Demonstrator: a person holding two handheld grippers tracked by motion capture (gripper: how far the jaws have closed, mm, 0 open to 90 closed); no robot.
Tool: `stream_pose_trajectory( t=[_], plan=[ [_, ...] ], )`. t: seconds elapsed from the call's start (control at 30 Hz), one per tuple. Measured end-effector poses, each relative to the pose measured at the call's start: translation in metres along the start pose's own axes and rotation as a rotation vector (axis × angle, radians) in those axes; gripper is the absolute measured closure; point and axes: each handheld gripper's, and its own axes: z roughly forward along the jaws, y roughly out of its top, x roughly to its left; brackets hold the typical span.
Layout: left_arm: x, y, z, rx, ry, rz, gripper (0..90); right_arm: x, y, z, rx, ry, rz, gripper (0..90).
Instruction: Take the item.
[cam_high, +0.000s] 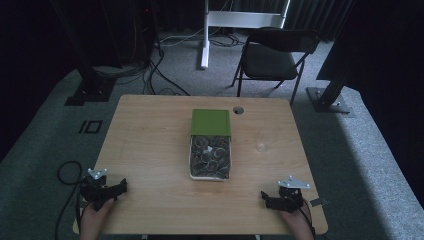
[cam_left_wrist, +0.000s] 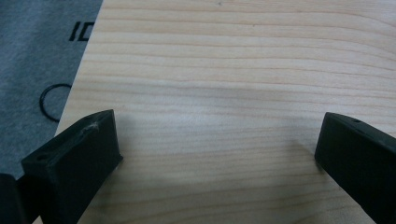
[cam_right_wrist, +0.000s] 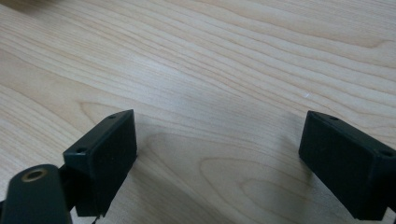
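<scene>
both hand-held grippers rest low on the near edge of a pale wooden table (cam_high: 150, 130), each with its two black jaws spread wide and nothing between them. left gripper (cam_high: 111, 191) sits well to the near left of the box; right gripper (cam_high: 267, 199) sits well to the near right of it. in each gripper view, bare wood grain shows between the parted jaws. at the middle of the table lies a shallow open box (cam_high: 210, 157) packed with small dark round pieces, too small to identify, and its green lid (cam_high: 211, 122) lies flat touching the box's far end. a small clear glass (cam_high: 261, 146) stands just to the right of the box, apart from it. beyond the table, a black folding chair (cam_high: 277, 55) stands on grey carpet. judging from this layout, the work in hand is a first reach toward the box, likely to lift a piece out. to do it well, bring one gripper in from the near side of the box, keep its jaws parted until they straddle a single piece, approach from above to avoid nudging the box wall, and steer clear of the glass to the right.
</scene>
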Motion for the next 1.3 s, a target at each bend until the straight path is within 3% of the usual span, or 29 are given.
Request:
stream_pose_trajectory(
  t=[0.07,0.13,0.37,0.83,1.03,1.3],
  plan=[
    [0.001,0.0,0.0,0.0,-0.009,0.008,0.3,0.0,0.0,0.0,-0.001,0.002,0.0,11.7],
    [0.005,0.001,0.0,0.001,-0.043,0.048,0.3,0.001,0.0,0.0,0.004,-0.007,-0.013,11.7],
    [0.008,0.0,0.0,0.0,-0.064,0.069,0.3,0.0,-0.001,-0.001,0.008,0.003,-0.021,11.6],
    [0.008,0.0,0.0,0.0,-0.068,0.074,0.3,0.001,0.002,-0.002,0.039,0.009,-0.028,11.7],
    [0.008,0.0,0.0,0.0,-0.068,0.074,0.3,0.002,0.006,-0.004,0.053,0.041,-0.004,11.7],
    [0.008,0.0,0.0,0.0,-0.068,0.074,0.3,0.005,0.024,-0.013,0.001,0.065,0.007,11.8]
  ],
)
